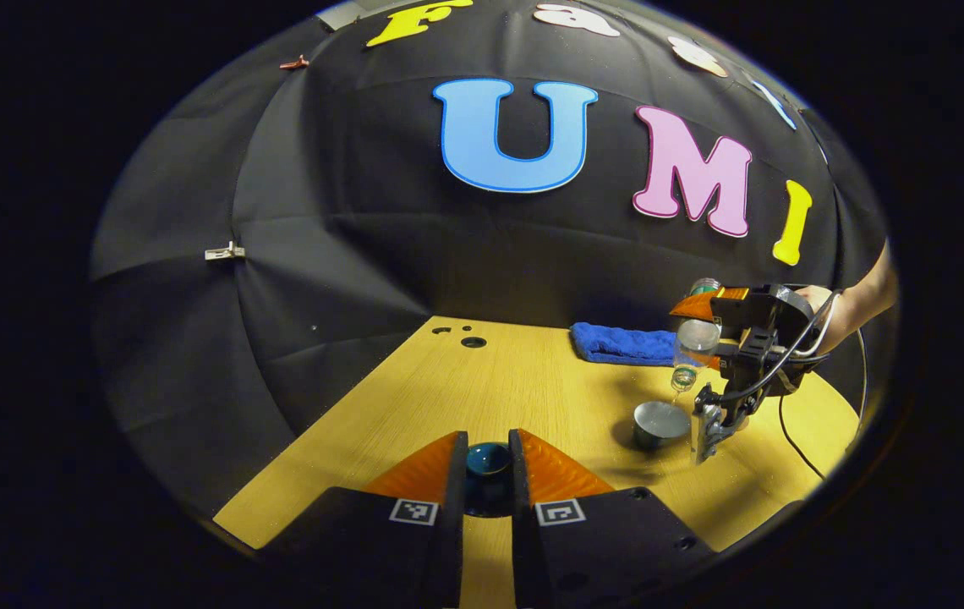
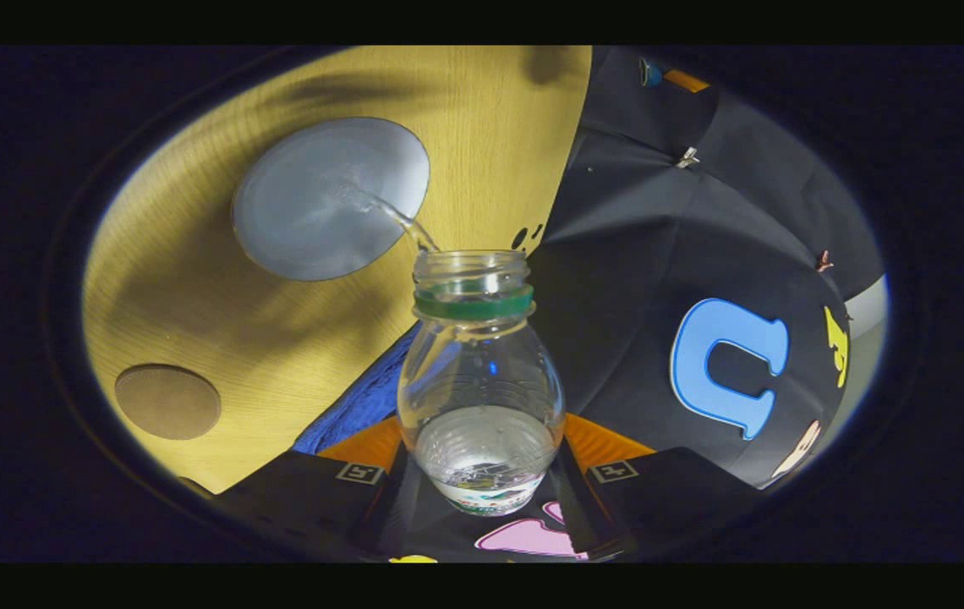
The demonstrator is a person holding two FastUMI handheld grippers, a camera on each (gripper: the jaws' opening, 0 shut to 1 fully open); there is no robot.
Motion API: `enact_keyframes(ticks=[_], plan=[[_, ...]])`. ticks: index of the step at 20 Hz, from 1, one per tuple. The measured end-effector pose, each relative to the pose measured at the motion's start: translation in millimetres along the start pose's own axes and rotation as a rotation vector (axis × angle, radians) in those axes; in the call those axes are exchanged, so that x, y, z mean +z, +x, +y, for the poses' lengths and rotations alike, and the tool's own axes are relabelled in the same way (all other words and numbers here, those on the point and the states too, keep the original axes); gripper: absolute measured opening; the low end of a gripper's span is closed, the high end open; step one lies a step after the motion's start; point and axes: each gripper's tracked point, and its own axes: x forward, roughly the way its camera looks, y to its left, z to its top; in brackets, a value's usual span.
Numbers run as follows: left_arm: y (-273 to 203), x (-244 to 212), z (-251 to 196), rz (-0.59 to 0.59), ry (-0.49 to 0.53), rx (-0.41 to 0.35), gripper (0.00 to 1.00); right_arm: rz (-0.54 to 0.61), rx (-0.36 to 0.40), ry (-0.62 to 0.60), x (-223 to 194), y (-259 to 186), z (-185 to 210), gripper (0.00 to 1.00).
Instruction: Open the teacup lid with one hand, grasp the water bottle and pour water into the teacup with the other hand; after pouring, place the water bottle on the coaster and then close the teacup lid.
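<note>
While the left gripper view looks across the wooden worktop, the left gripper sits at six o'clock with its two orange fingers closed on one dark teal teacup lid, held clear above the wood. At about four o'clock stands one teacup, uncovered. Just above it, the right gripper holds one clear water bottle tipped mouth-down toward the cup, and a hand behind it carries that tool. One folded blue cloth lies at about three o'clock, beyond the cup and near the booth wall. One round hole and two smaller marks show in the wood near the far edge, around twelve o'clock.

From the right gripper view, the same bottle stands at the centre and runs up toward twelve o'clock, its base clamped between the two orange fingers of this gripper. One green ring circles its neck, no cap is on the mouth, and little water remains in it. One thin stream arcs from the mouth toward ten o'clock into the open teacup, seen from above as a pale disc. One round brown coaster lies bare at eight o'clock, well apart from the cup. A corner of the blue cloth shows at seven o'clock beside the bottle.
</note>
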Motion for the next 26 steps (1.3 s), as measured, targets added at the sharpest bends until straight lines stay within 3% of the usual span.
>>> enact_keyframes(ticks=[1, 9, 15, 20, 23, 26], plan=[[0, 0, 0, -0.001, 0.0, 0.001, 0.24, -0.001, 0.0, 0.0, 0, 0, 0, 0.73], [-5, 1, -2, -0.001, 0.01, 0.01, 0.28, 0.0, 0.013, 0.005, -1, 2, 2, 0.73], [-7, 8, -12, -0.006, 0.014, 0.007, 0.28, 0.039, 0.032, 0.116, -6, 0, 6, 0.73], [-10, 24, -20, -0.021, 0.022, 0.005, 0.28, 0.136, 0.133, 0.471, -19, -14, 15, 0.73], [-12, 33, -26, -0.027, 0.029, -0.001, 0.24, 0.206, 0.2, 0.764, -29, -28, 22, 0.7], [-14, 42, -36, -0.03, 0.032, -0.012, 0.28, 0.27, 0.24, 1.051, -42, -31, 25, 0.71]])
